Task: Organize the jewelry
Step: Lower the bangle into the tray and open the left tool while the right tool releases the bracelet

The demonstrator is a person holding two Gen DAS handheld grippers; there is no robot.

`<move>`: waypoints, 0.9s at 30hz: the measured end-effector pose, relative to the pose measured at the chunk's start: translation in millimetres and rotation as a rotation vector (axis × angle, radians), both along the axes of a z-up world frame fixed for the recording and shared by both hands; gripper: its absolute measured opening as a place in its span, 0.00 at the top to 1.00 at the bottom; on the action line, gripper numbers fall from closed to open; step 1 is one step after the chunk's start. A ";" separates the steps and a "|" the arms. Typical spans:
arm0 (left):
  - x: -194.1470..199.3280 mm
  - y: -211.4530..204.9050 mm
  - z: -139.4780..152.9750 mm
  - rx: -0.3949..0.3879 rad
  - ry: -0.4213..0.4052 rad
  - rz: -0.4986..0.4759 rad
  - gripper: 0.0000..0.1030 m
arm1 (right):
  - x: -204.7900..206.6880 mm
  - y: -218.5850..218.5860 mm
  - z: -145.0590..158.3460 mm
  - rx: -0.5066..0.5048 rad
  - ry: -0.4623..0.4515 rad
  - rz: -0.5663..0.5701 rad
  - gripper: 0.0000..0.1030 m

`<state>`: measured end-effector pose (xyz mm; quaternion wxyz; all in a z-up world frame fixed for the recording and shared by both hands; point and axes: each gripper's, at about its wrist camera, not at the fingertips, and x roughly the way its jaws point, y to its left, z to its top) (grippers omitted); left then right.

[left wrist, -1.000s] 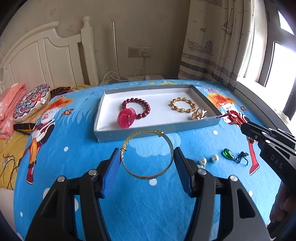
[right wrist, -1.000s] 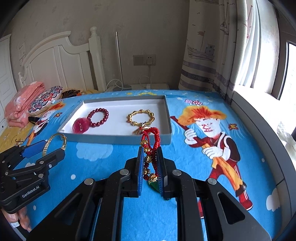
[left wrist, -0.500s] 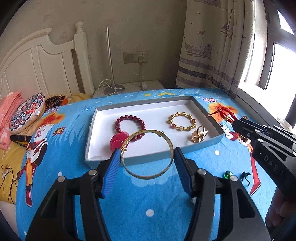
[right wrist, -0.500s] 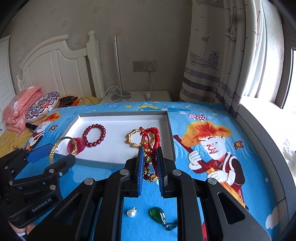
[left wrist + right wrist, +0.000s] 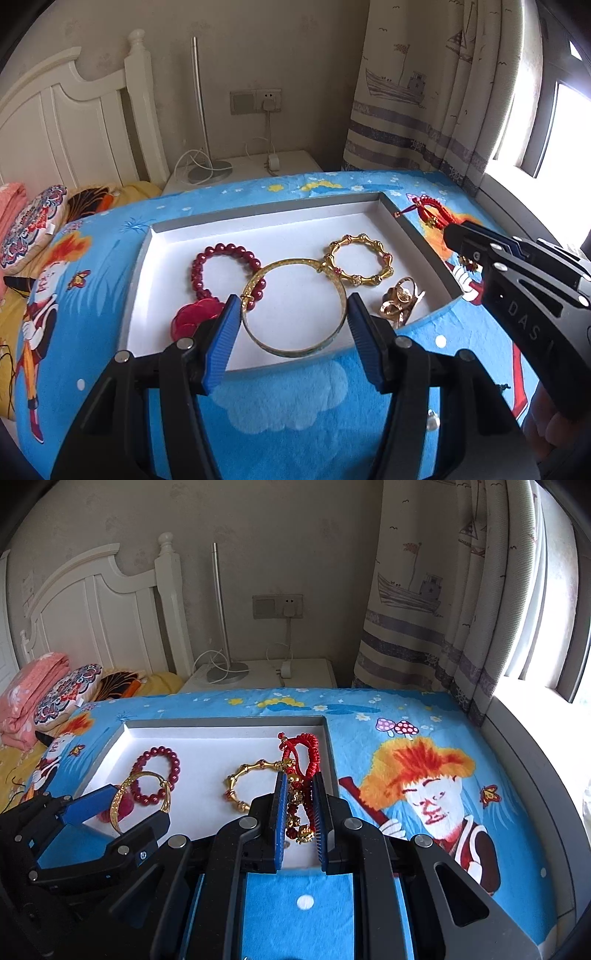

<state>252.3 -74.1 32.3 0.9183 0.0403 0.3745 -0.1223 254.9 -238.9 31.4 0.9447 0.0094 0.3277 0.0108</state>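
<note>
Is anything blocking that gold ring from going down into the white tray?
No barrier, but the bangle in the left claw hangs over the red beads and gold bracelet in the tray; bare floor lies between them.

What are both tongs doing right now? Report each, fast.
Left tongs: closed on the gold bangle, above the white tray.
Right tongs: closed on the red cord bracelet, at the tray's right edge.

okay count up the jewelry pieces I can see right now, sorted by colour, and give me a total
Gold: 3, the bangle, the bamboo bracelet, the small ornament
Red: 2, the bead bracelet, the cord bracelet
White: 1, the pearl
Total: 6
</note>
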 end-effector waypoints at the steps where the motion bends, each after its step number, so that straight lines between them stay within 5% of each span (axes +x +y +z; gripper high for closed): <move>1: 4.2 -1.7 -2.7 0.003 0.005 -0.001 0.45 | 5.1 -0.5 -2.6 0.001 0.007 0.000 0.85; 25: 40.9 -10.9 -36.8 0.012 0.072 0.013 0.41 | 42.5 -4.7 -31.5 -0.022 0.087 -0.023 0.84; 27: 39.9 -9.1 -34.7 0.011 0.065 0.022 0.38 | 41.2 -6.0 -31.5 -0.028 0.089 -0.033 0.78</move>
